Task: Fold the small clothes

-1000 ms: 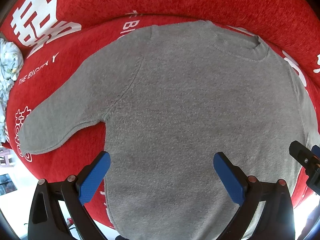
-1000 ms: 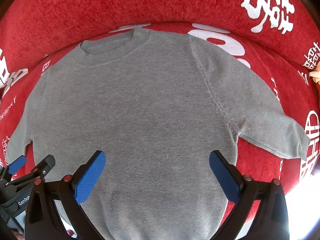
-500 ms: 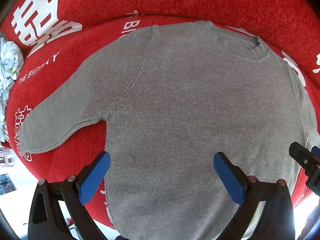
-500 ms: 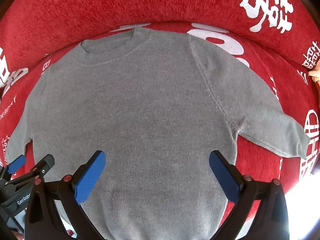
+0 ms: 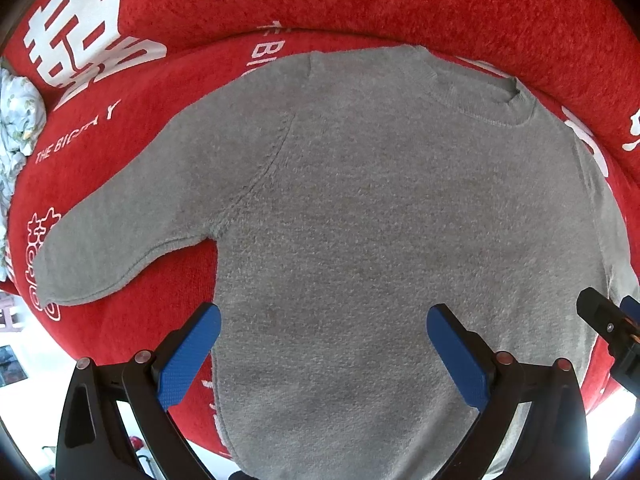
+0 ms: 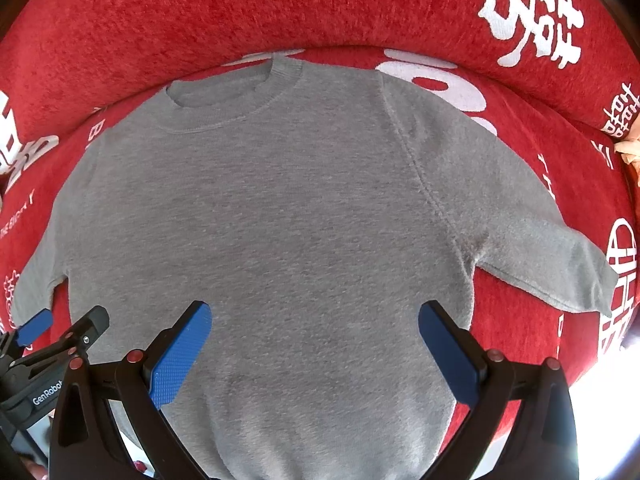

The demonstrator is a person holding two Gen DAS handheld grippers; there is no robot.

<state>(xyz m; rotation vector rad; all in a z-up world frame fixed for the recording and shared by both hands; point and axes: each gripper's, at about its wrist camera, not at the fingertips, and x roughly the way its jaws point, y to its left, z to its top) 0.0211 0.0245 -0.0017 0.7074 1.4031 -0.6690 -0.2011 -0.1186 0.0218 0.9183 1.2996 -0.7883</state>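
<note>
A small grey sweater (image 5: 360,208) lies flat on a red cover, neck away from me, both sleeves spread out; it also shows in the right wrist view (image 6: 272,216). My left gripper (image 5: 324,320) is open and empty, hovering over the lower left body near the left armpit. My right gripper (image 6: 314,316) is open and empty over the lower right body. The left sleeve (image 5: 116,240) points left, the right sleeve (image 6: 552,264) points right. Each gripper shows at the edge of the other's view.
The red cover (image 5: 320,0) with white lettering rises as a backrest behind the sweater. A floral cloth (image 5: 16,128) lies at the far left. A pale object (image 6: 630,152) sits at the far right. The cover's front edge drops off below the hem.
Almost nothing has changed. Both grippers stay open and hover in the same place over the sweater.
</note>
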